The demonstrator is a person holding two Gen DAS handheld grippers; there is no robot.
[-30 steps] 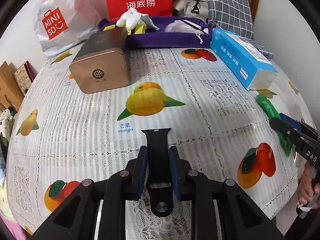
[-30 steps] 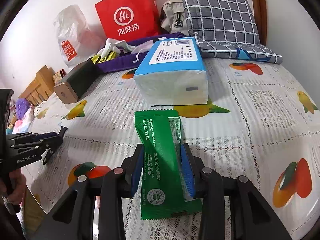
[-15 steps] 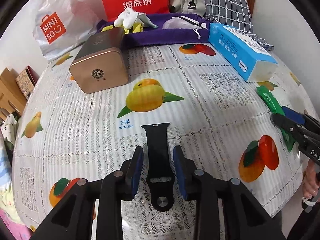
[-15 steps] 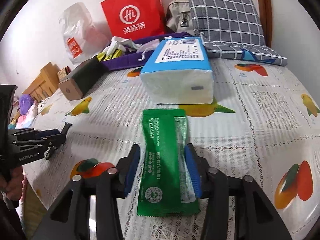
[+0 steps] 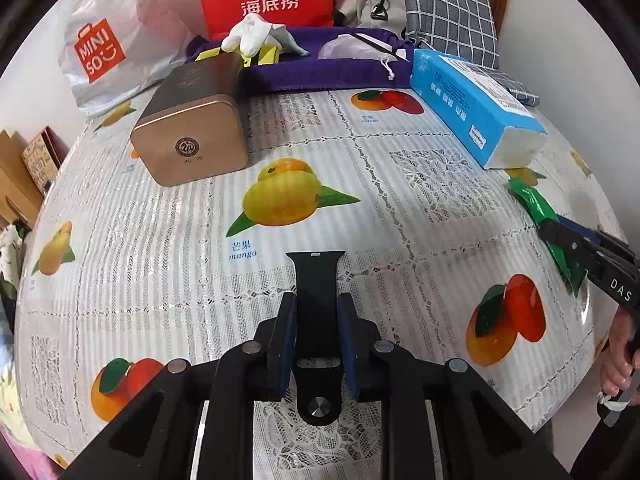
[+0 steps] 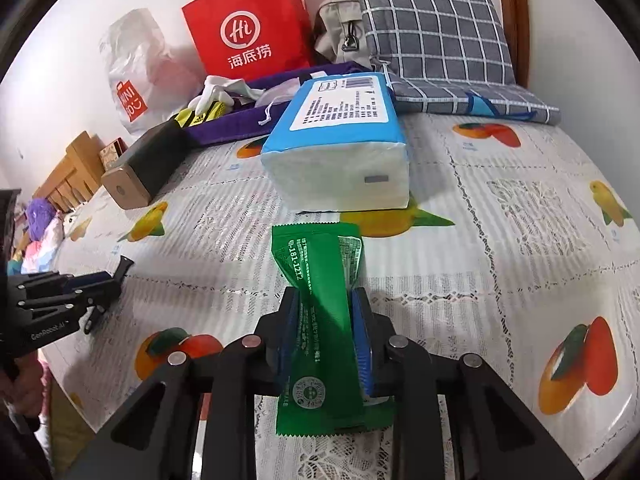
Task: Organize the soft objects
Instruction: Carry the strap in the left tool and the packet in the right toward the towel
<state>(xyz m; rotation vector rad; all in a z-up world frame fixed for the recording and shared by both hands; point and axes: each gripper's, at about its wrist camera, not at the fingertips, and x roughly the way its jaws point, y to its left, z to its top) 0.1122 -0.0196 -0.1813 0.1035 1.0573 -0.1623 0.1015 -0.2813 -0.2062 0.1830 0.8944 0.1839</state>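
Now — left hand-held gripper [image 5: 316,320] clenched on watch strap [image 5: 318,292] | right [image 6: 326,320] squeezing green packet [image 6: 320,280]

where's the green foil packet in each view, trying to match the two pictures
Left wrist view: the green foil packet lies at the far right edge, its near end hidden behind the right gripper.
Right wrist view: it sits bottom centre, pinched and buckled between that gripper's blue pads.
Shared landmark: the blue-and-white tissue pack, just beyond the packet in both.
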